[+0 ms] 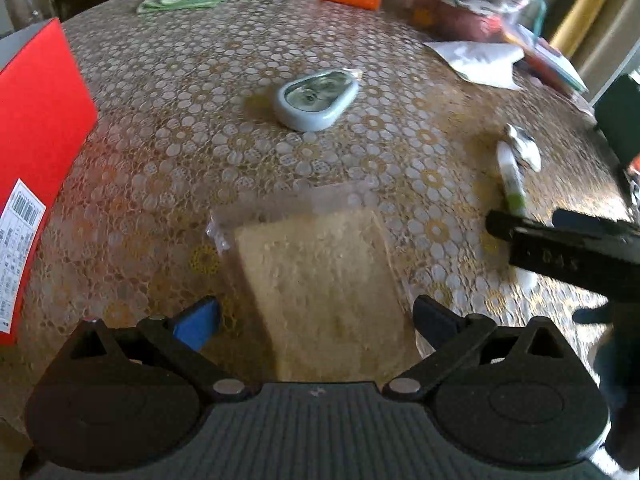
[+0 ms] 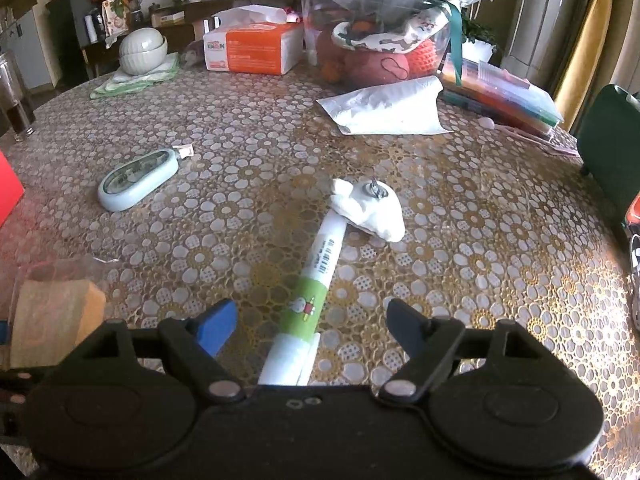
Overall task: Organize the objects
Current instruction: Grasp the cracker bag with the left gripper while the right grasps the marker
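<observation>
A tan sponge in a clear wrapper [image 1: 324, 280] lies flat on the patterned tablecloth. My left gripper [image 1: 316, 322] is open, one finger on each side of its near end. A white pen with a green band and a white animal-shaped cap [image 2: 316, 280] lies on the table. My right gripper [image 2: 312, 330] is open around its near end. The pen also shows in the left wrist view [image 1: 512, 172], and the sponge shows in the right wrist view [image 2: 52, 316]. A pale blue correction-tape dispenser [image 1: 316, 100] lies farther back; it also shows in the right wrist view [image 2: 138, 178].
A red box [image 1: 36, 152] stands at the left table edge. An orange tissue pack [image 2: 252, 48], stacked bowls on a green cloth [image 2: 142, 54], a plastic bag of knitted items [image 2: 384, 32], white paper [image 2: 388, 108] and coloured folders [image 2: 504, 96] crowd the far side. A green chair [image 2: 612, 140] stands at the right.
</observation>
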A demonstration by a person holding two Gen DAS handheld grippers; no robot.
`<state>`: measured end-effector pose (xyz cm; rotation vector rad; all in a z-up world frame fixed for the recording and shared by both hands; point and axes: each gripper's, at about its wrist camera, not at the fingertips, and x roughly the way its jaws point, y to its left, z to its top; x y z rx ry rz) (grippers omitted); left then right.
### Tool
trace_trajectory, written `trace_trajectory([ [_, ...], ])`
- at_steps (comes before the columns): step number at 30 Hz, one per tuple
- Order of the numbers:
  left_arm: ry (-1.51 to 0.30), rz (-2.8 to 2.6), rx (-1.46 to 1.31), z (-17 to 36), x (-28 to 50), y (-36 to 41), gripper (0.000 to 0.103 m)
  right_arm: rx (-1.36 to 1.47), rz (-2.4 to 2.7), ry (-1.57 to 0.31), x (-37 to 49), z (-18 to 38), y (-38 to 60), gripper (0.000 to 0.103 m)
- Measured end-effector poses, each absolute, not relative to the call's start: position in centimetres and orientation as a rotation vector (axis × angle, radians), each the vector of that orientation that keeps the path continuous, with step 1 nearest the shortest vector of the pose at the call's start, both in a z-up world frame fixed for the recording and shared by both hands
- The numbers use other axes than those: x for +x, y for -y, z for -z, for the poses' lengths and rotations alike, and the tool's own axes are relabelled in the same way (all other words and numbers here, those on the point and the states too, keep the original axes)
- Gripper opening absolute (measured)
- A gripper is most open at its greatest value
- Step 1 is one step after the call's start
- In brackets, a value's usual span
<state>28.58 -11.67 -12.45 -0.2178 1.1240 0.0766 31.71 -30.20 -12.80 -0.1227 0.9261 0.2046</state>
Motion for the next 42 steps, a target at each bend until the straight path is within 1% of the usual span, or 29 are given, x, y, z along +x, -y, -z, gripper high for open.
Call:
trace_trajectory([
  [5, -1.110, -0.103, -0.171, 12.7, 28.9, 12.6, 0.103, -0.115, -0.187, -0.935, 31.9, 13.2, 30.2, 0.081],
  [8, -1.098, -0.112, -0.157, 12.8, 28.7, 12.6, 0.103, -0.093, -0.189, -0.933, 31.9, 13.3, 30.3, 0.075],
  [9, -1.095, -0.113, -0.153, 12.7, 28.7, 12.6, 0.103, -0.088, -0.191, -0.930, 31.8, 13.2, 30.3, 0.072],
  [10, -1.091, -0.114, -0.153, 12.7, 28.7, 12.6, 0.103, -0.093, -0.186, -0.924, 31.7, 13.2, 30.2, 0.064],
  [11, -1.088, -0.113, -0.153, 12.7, 28.6, 12.5, 0.103, -0.091, -0.188, -0.919, 31.7, 13.1, 30.2, 0.061],
  [12, -1.083, -0.113, -0.153, 12.7, 28.6, 12.5, 0.102, -0.087, -0.186, -0.917, 31.6, 13.1, 30.3, 0.055],
  [13, -1.075, -0.113, -0.152, 12.7, 28.4, 12.4, 0.101, -0.080, -0.185, -0.916, 31.6, 13.0, 30.3, 0.049],
  [14, -1.067, -0.112, -0.153, 12.7, 28.4, 12.4, 0.096, -0.076, -0.182, -0.914, 31.6, 12.9, 30.4, 0.046],
  [15, -1.056, -0.108, -0.156, 12.5, 28.3, 12.3, 0.091, -0.072, -0.178, -0.912, 31.5, 12.9, 30.6, 0.037],
  [16, -1.051, -0.102, -0.163, 12.4, 28.2, 12.1, 0.089, -0.068, -0.175, -0.910, 31.5, 12.8, 30.7, 0.031],
  [17, -1.048, -0.097, -0.174, 12.3, 28.1, 11.9, 0.088, -0.066, -0.167, -0.911, 31.5, 12.7, 30.8, 0.021],
  [23, -1.028, -0.080, -0.211, 12.2, 27.4, 10.5, 0.082, -0.004, -0.179, -0.922, 30.5, 12.3, 31.5, 0.019],
  [24, -1.026, -0.074, -0.213, 12.1, 27.3, 10.3, 0.082, 0.010, -0.185, -0.923, 30.1, 12.1, 31.4, 0.017],
  [34, -1.027, -0.055, -0.220, 11.5, 25.3, 8.3, 0.081, 0.083, -0.251, -0.916, 25.0, 10.0, 29.5, 0.017],
  [42, -1.003, -0.011, -0.210, 9.3, 22.8, 6.6, 0.081, 0.126, -0.301, -0.892, 20.8, 6.9, 27.0, 0.017],
])
